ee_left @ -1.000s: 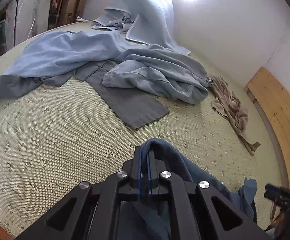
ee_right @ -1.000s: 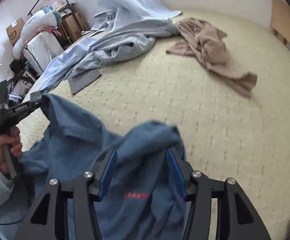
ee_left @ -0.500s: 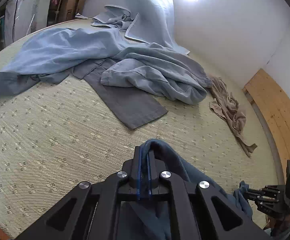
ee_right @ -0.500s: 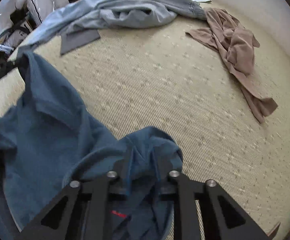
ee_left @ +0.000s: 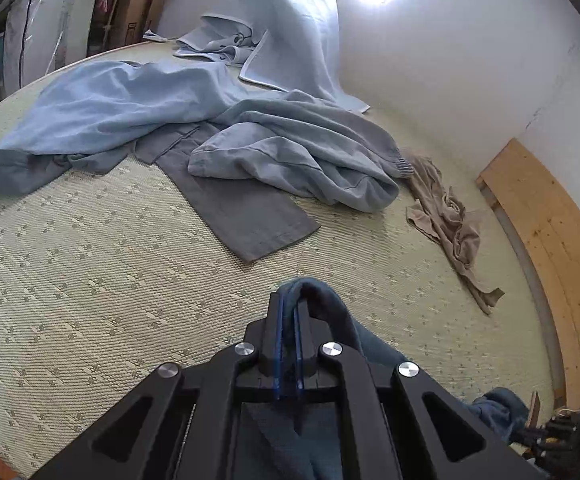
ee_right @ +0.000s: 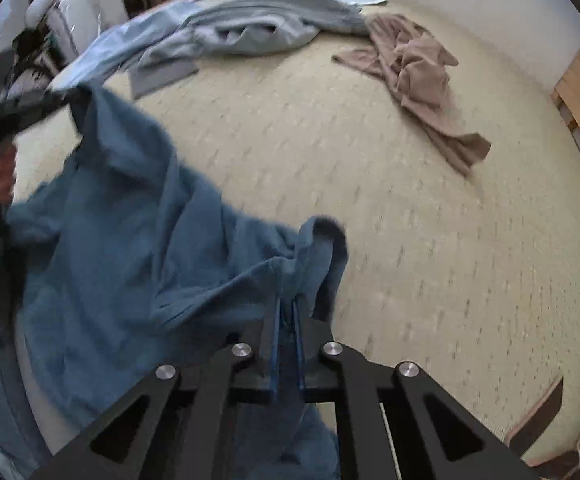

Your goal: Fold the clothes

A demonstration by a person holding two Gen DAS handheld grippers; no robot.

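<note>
Woven mat [ee_left: 90,280]: pale blue garments [ee_left: 138,108], grey trousers [ee_left: 246,216], tan cloth [ee_left: 445,216], possibly towel.

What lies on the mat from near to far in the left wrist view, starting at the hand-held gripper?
Left hand-held gripper shut on dark blue garment → grey trousers → light blue sweatshirt → pale blue towel against the wall.

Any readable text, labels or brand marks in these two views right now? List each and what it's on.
None readable.
Cardboard boxes: dark print on the side, too small and blurred to read.
Blue garment: no print in view.
Pale blue towel: dark pattern on it, no letters I can make out.
</note>
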